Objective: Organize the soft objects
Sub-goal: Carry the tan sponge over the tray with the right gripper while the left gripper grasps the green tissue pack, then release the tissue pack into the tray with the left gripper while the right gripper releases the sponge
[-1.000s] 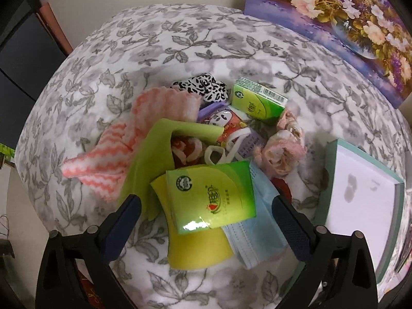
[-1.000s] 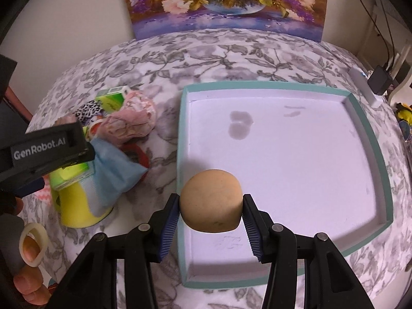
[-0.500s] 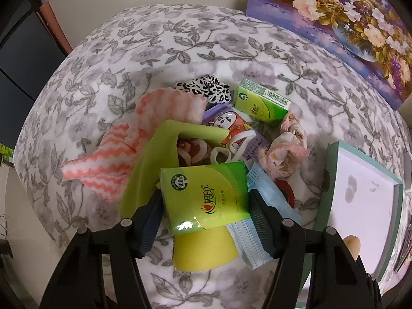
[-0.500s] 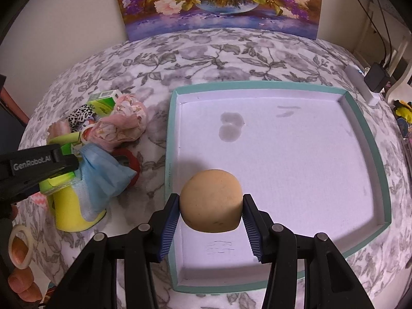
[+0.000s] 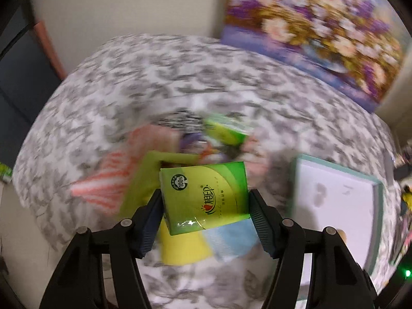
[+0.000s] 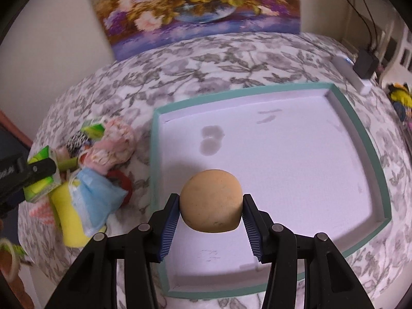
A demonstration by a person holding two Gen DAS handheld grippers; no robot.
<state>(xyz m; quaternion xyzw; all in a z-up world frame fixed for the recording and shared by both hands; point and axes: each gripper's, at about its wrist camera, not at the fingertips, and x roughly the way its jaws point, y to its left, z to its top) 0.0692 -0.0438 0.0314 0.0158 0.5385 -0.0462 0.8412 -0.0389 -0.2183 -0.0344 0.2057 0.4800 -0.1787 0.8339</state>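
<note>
Worktop (image 6: 231,59) under a grey leaf-print cloth fills both views, with a flower painting (image 6: 193,7) leaning at its far edge. Next in size is the teal-rimmed white tray (image 6: 360,126) on the right part of the cloth; its floor shows a few faint grey marks. Left of the tray lies a heap of soft things: a yellow cloth (image 6: 69,221), a pale blue face mask (image 6: 100,198), a pink-and-white striped cloth (image 5: 103,188), a pink floral scrunchie (image 6: 113,146), a black-and-white patterned piece (image 6: 77,139) and a second small green tissue pack (image 6: 94,130) at the far side. The left wrist view is blurred, so finer detail in the heap is unclear.

The left gripper (image 5: 206,213) has its jaws clamped on the sides of a green tissue pack (image 5: 203,195), having just closed on it, and holds it above the yellow cloth and mask. The right gripper (image 6: 211,219) has its jaws pressed on a round tan sponge ball (image 6: 211,200), held over the near left part of the tray.
</note>
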